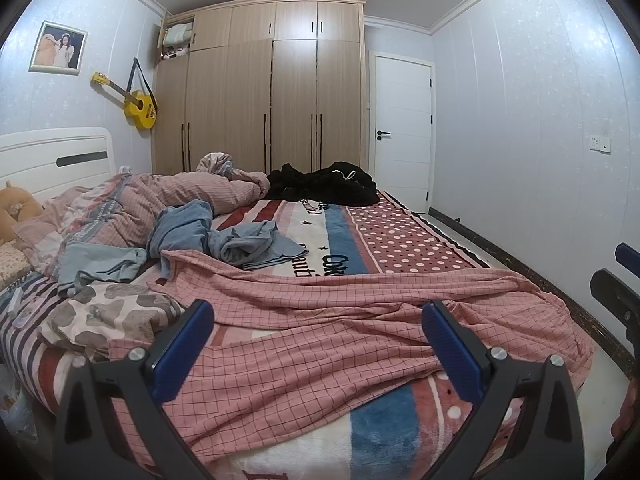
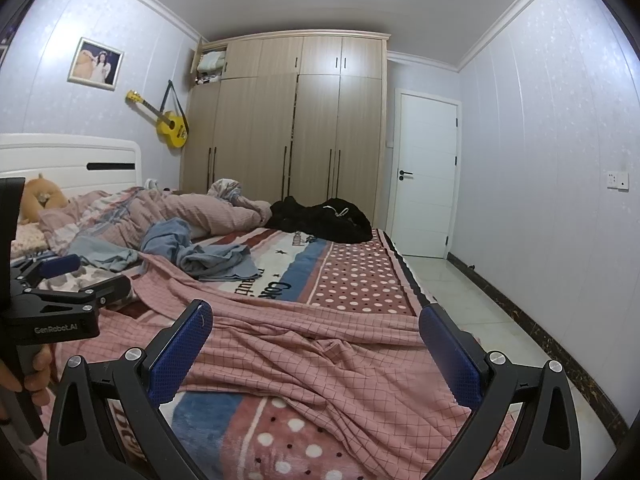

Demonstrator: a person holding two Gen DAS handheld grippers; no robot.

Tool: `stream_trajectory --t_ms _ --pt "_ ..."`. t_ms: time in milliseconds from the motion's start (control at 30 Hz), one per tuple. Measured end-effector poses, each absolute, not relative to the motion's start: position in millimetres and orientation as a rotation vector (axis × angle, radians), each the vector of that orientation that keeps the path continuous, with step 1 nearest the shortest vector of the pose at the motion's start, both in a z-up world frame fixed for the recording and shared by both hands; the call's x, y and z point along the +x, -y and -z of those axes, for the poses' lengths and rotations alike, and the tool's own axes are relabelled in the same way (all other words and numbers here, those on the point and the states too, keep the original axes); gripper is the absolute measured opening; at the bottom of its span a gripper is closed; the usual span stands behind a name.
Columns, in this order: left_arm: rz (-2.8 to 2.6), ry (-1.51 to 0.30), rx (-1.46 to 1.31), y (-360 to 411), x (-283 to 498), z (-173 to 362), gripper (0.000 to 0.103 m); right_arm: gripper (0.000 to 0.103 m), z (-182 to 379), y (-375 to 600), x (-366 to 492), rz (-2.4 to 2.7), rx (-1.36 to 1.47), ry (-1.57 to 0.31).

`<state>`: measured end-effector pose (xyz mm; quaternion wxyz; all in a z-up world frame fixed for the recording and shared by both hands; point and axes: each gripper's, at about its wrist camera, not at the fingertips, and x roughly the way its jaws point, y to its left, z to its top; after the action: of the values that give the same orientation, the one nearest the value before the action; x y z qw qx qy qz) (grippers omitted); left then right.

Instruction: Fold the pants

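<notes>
Pink checked pants (image 1: 320, 320) lie spread and rumpled across the near part of the bed; they also show in the right wrist view (image 2: 320, 360). My left gripper (image 1: 318, 344) is open and empty, hovering just above the pants near the bed's front edge. My right gripper (image 2: 316, 352) is open and empty, above the pants' right part. The left gripper shows from the side in the right wrist view (image 2: 60, 276). The right gripper's tip shows at the right edge of the left wrist view (image 1: 620, 280).
Blue clothes (image 1: 224, 236) and a brown-patterned cloth (image 1: 108, 312) lie left of the pants. A black garment (image 1: 324, 184) and a bunched pink quilt (image 1: 192, 196) lie farther back. The bed's patterned blanket (image 1: 400, 240) ends at a tiled floor (image 2: 460, 292) on the right. Wardrobe (image 1: 260, 92) stands behind.
</notes>
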<state>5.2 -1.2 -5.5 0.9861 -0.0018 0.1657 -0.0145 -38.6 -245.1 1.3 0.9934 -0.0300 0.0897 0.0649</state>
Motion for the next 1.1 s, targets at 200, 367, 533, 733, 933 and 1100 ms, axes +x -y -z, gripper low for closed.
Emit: stream_trajectory --t_ms 200,367,533,733,933,1100 --pt "0.029 -0.332 -0.004 1 5 5 0.102 0.103 -1 246 -38 -0.128 -0.061 -0.180" --pt "0.031 -0.334 -0.005 2 5 6 0.102 0.103 0 246 -38 -0.128 -0.060 -0.181" --pt "0.030 -0.334 -0.005 1 5 6 0.102 0.103 0 246 -38 -0.128 -0.058 -0.180" --pt "0.037 -0.338 -0.015 1 6 7 0.102 0.103 1 245 -37 -0.126 -0.060 -0.188" --pt "0.025 -0.374 -0.106 -33 17 17 0.102 0.103 13 243 -34 -0.075 -0.062 -0.197" --pt "-0.137 -0.460 -0.278 -119 35 54 0.102 0.103 24 253 -13 -0.109 0.023 -0.280"
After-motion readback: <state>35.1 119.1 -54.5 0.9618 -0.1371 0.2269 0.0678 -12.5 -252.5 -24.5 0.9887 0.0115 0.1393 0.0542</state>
